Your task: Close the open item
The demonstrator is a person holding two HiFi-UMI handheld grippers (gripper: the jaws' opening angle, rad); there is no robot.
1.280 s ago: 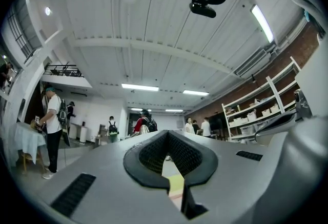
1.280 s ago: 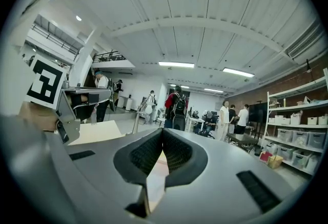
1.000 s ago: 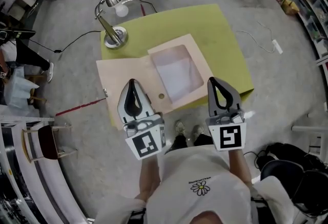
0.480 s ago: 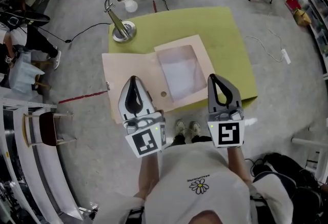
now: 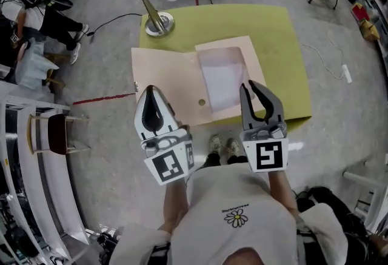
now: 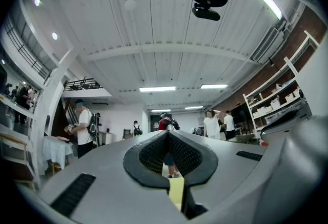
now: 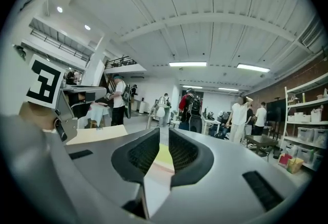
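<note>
A flat pale-beige box [image 5: 225, 73] lies open on the green table [image 5: 273, 27]. Its white-lined tray is on the right. Its lid [image 5: 167, 85] is folded out flat to the left, with a small round spot near the hinge side. My left gripper [image 5: 153, 89] hovers over the lid's near edge, jaws shut and empty; in the left gripper view [image 6: 167, 129] the tips meet. My right gripper [image 5: 250, 83] hangs by the tray's near right corner, also shut on nothing, and points across the table in the right gripper view [image 7: 164, 129].
A silver desk lamp [image 5: 156, 3] stands at the table's far left corner, its cable trailing over the floor. A chair [image 5: 57, 133] and a seated person are at the left. My feet [image 5: 221, 145] are at the table's near edge. People stand beyond the table.
The table and box now sit higher and further right in the head view. Both grippers stay shut at the near edge; the right one has edged slightly left.
</note>
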